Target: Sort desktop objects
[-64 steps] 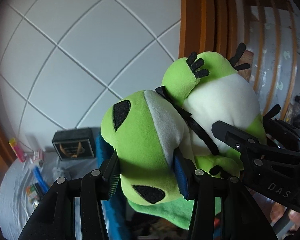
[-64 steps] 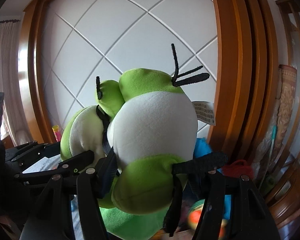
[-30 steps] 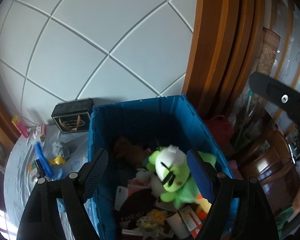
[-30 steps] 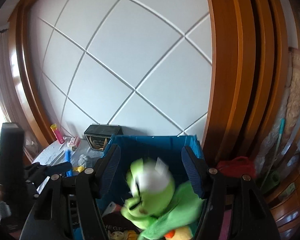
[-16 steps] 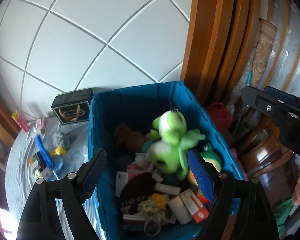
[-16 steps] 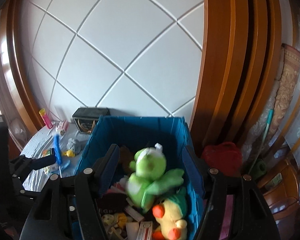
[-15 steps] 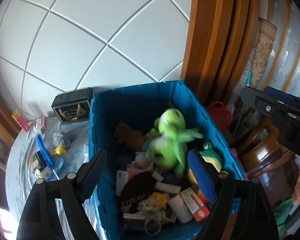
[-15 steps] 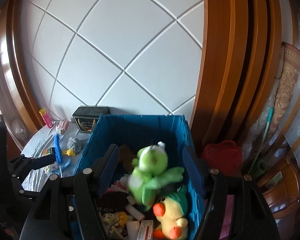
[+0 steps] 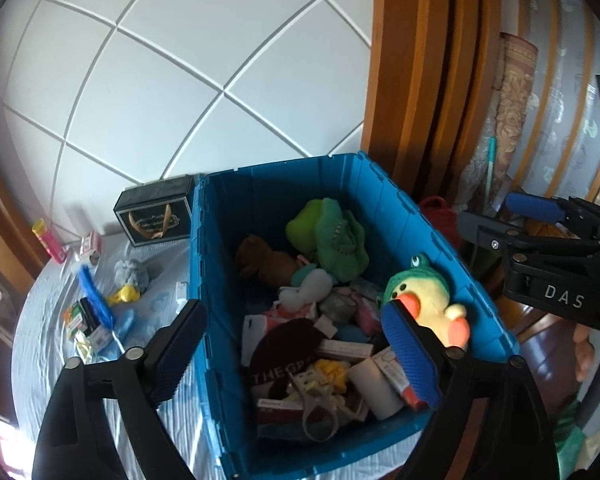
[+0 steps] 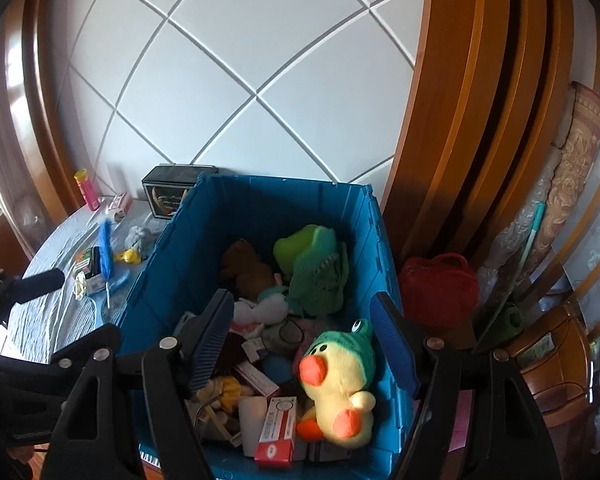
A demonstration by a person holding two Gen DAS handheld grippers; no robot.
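The green plush frog (image 9: 326, 236) lies at the back of the blue bin (image 9: 280, 184), on top of other toys. In the right wrist view the frog (image 10: 312, 268) rests beside a brown plush (image 10: 244, 268). A yellow duck plush with a green hood (image 10: 340, 380) leans on the bin's right wall. My left gripper (image 9: 296, 344) hangs over the bin's near half, jaws opening, with nothing between them. My right gripper (image 10: 302, 340) hovers over the same pile, jaws also opening and empty.
Boxes, tubes and small toys fill the bin's front. Left of the bin, the cloth-covered table (image 9: 40, 340) holds a black box (image 9: 156, 216), a grey plush (image 9: 132, 272), a blue brush (image 9: 94, 292) and small packets. A red bag (image 10: 440, 284) and wooden furniture (image 10: 552, 360) stand on the right.
The frog, first gripped by both grippers, has dropped into the bin and settled at its back. Both grippers have spread wider and sunk toward the bin.
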